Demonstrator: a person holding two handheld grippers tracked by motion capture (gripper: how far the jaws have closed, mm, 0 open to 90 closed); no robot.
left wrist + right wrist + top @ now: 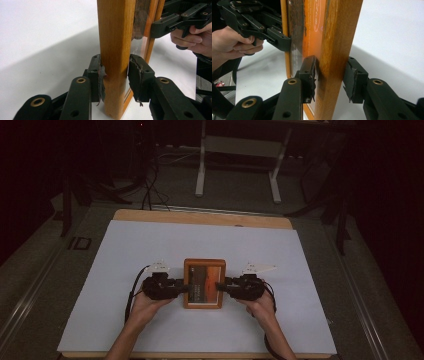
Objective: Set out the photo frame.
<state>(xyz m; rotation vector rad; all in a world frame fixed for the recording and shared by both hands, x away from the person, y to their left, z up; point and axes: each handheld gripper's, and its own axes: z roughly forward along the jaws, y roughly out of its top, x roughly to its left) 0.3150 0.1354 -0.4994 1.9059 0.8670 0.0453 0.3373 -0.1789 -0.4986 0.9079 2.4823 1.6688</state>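
A wooden picture frame (204,264) with an orange and brown picture under glass is held between my two grippers over the middle of the white sheet. My left gripper (187,287) comes in from the left and is shut on the frame's left side bar (113,37), one pad on each face of the bar (115,75). From the right, my right gripper (219,286) is shut on the opposite side bar (337,37), its jaws straddling the wood (330,75). In each gripper view the other gripper appears farther off on the far bar (160,27) (284,42).
A white sheet (150,250) covers most of a wooden table (150,214); its edges are well away from the frame. Beyond the table lie a dark floor, cables (147,190) and the white legs of another desk (201,170).
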